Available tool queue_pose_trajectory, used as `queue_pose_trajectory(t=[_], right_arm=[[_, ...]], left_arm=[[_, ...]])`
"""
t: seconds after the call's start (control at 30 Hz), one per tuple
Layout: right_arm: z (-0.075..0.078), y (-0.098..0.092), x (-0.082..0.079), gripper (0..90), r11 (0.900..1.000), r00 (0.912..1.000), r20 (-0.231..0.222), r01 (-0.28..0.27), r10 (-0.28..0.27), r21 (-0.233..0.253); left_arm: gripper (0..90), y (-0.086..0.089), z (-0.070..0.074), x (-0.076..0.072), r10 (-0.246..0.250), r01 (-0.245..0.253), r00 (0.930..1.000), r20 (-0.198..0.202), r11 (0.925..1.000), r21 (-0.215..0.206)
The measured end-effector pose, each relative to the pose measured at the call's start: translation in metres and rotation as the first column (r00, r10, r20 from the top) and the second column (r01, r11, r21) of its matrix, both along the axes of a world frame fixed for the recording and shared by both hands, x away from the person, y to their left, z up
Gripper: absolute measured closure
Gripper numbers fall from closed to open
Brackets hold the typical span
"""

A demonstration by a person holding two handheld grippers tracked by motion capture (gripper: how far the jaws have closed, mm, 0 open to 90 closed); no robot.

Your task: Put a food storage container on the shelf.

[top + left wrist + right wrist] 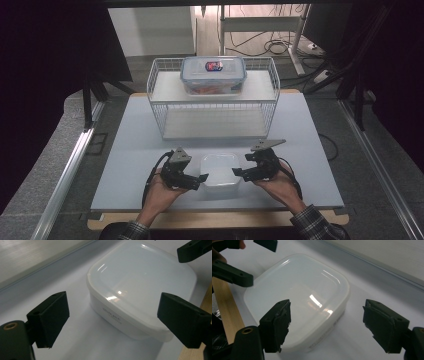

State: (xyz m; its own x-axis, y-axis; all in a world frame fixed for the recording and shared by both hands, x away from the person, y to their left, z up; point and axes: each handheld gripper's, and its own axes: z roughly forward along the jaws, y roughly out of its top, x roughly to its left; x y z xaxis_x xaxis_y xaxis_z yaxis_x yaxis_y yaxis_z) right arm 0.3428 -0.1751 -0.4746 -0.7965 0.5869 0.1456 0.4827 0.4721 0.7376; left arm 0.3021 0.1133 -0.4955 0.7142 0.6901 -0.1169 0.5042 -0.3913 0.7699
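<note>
Centrally, white lidded container (220,174) between left gripper (201,180) and right gripper (236,172), both wide open, empty.

The high view is dim at both sides, and only the worktop (130,150) is evenly lit from above. In both gripper views white glare streaks sit on the box lid (130,277), and the near jaws look slightly soft.
</note>
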Motion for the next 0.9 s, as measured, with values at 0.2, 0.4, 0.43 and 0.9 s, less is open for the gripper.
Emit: queue_pose_trajectory(t=[0.2, 0.4, 0.43, 0.9], right_arm=[[-0.011, 0.009, 0.004, 18.4, 1.0, 0.9982, -0.054, -0.027, 0.027, 0.009], [-0.015, 0.009, 0.002, 20.5, 0.997, 0.9849, -0.159, -0.062, 0.069, 0.045], [-0.013, 0.008, 0.0, 23.1, 0.997, 0.9848, -0.161, -0.058, 0.064, 0.041], [0.002, -0.011, -0.017, 66.1, 0.994, 0.9764, -0.204, 0.086, -0.07, 0.071]], left_arm=[[4.7, -0.001, -0.01, 0.012, -0.026, 0.012, 0.9909, -0.132, 0.9947, -0.102], [5.8, -0.009, -0.015, 0.009, -0.117, 0.088, 0.9724, -0.202, 0.9857, -0.144], [7.2, -0.009, -0.013, 0.006, -0.112, 0.088, 0.9744, -0.195, 0.9875, -0.131], [64.1, 0.012, -0.001, -0.008, -0.011, -0.03, 0.9829, -0.184, 0.9757, -0.217]])
